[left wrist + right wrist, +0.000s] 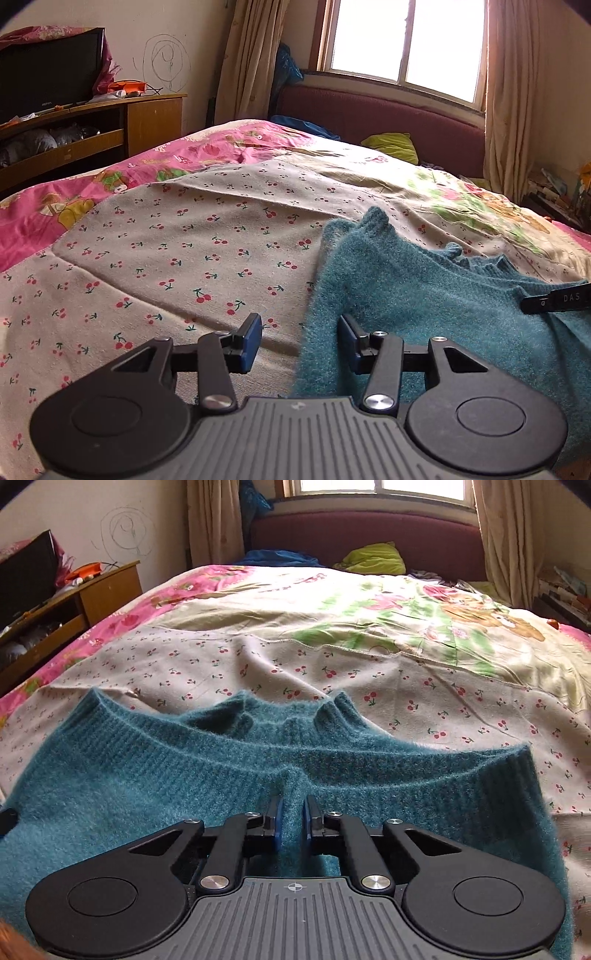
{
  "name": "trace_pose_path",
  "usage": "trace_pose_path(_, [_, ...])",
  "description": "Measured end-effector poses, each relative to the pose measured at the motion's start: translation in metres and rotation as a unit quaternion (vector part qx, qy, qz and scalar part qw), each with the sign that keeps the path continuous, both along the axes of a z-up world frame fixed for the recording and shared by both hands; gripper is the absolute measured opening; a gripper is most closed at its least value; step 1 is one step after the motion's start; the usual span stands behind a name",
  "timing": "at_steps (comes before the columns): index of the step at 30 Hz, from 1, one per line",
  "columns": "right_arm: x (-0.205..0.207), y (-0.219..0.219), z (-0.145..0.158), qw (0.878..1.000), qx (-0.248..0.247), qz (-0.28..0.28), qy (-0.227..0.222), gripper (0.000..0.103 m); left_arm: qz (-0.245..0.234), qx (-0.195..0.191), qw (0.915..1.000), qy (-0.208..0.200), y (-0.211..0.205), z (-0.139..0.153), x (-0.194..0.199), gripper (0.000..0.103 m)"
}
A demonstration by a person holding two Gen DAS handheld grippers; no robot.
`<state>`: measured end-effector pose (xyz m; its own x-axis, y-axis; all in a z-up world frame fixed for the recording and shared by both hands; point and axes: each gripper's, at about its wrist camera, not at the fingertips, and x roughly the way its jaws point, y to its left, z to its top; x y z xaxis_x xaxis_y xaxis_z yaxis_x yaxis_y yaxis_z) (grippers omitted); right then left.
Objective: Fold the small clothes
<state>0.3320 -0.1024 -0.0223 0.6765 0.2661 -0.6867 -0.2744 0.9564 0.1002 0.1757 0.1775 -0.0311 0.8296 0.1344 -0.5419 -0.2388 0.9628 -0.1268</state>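
A fuzzy teal knitted sweater (424, 295) lies on the cherry-print bedspread (166, 240). My left gripper (301, 341) is open, low over the bed at the sweater's left edge, with its right finger over the fabric and nothing between its pads. My right gripper (293, 825) is shut on a pinched fold of the sweater (147, 775), just below its ribbed band. The sweater is partly folded, with a ribbed cuff sticking up at the far side. The right gripper's tip also shows in the left wrist view (554, 301), resting on the sweater.
A dark red headboard (369, 535) and a window (406, 37) lie at the far end. A green cloth (373, 559) and a blue cloth (277, 559) lie by the headboard. A wooden TV stand (92, 129) stands at left. Books (561, 587) are stacked at right.
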Motion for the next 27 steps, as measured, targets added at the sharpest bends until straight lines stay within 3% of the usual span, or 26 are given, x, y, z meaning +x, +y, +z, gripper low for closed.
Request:
trace_pose_path(3, [0.005,-0.002,-0.014,1.0,0.0,-0.015,0.011,0.009,-0.001,0.026,0.9996,0.002,-0.006,-0.002,-0.005,0.058])
trace_pose_path(6, [-0.004,0.006,-0.007,1.0,-0.017,-0.013,-0.007,0.013,0.006,0.021,0.9997,0.014,-0.007,0.005,-0.005,0.058])
trace_pose_path(15, [-0.072,-0.061,0.039,0.997,0.078,-0.024,-0.016,0.018,-0.013,0.045,0.9989,0.01,-0.028,0.03,-0.013,0.057])
trace_pose_path(21, [-0.121,-0.112,0.029,0.993,0.096,-0.067,0.006,0.023,-0.049,0.06,0.9969,0.014,-0.057,0.037,-0.008,0.057])
trace_pose_path(27, [-0.136,-0.15,0.013,0.984,0.123,-0.127,0.02,0.03,-0.076,0.061,0.995,0.024,-0.082,0.036,0.0,0.057])
